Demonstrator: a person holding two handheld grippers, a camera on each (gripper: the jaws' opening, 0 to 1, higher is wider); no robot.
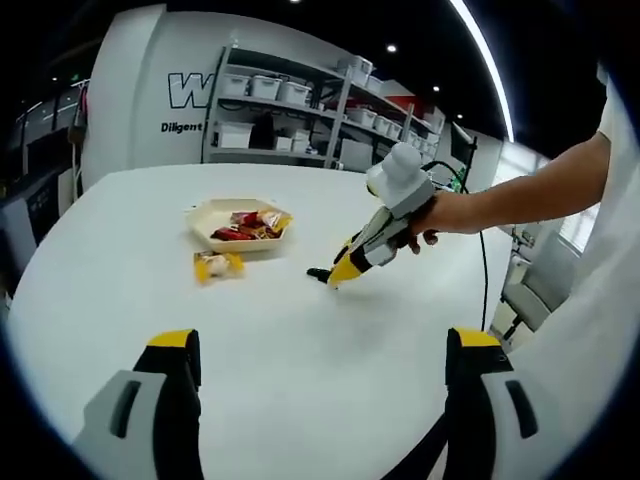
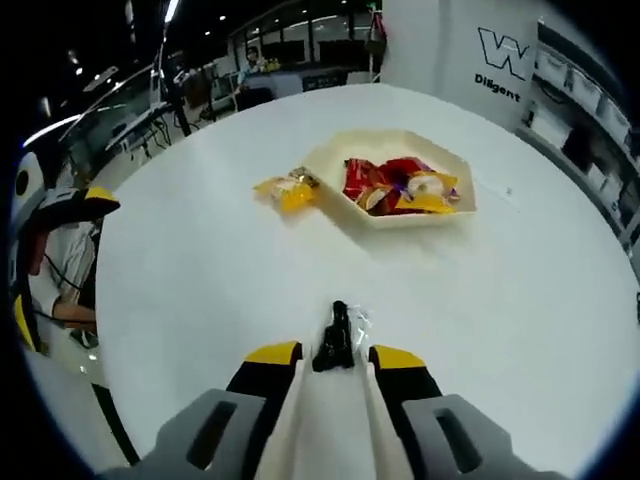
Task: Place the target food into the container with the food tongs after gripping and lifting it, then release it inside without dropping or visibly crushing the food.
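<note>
Resting on the round white table [image 1: 300, 380], a cream hexagonal shallow tray [image 1: 243, 229] is seen in the left gripper view with several red and yellow snack packets [image 1: 250, 224] lying inside it. A single yellow wrapped snack packet [image 1: 217, 265] lies on the tabletop just beside the tray, outside its rim and apart from the packets within. In the same view the right gripper [image 1: 335, 275] is held by a person's hand [image 1: 440, 215] that enters from the right, its yellow-tipped jaws angled down toward the table and closed around a pair of small black food tongs [image 1: 319, 273], whose tips touch or nearly touch the surface. Whether the tongs themselves are open or closed cannot be told from either view, since their tips appear small and dark; nothing is seen gripped in them. The left gripper [image 1: 325, 345] is seen at the bottom of its own view with its 2 grey, yellow-capped jaws spread wide and nothing between them. In the right gripper view the tongs are seen projecting forward between the 2 jaws, well short of the yellow packet and of the tray. Grey shelving with white storage boxes [image 1: 290, 115] stands behind the table against a white wall.
</note>
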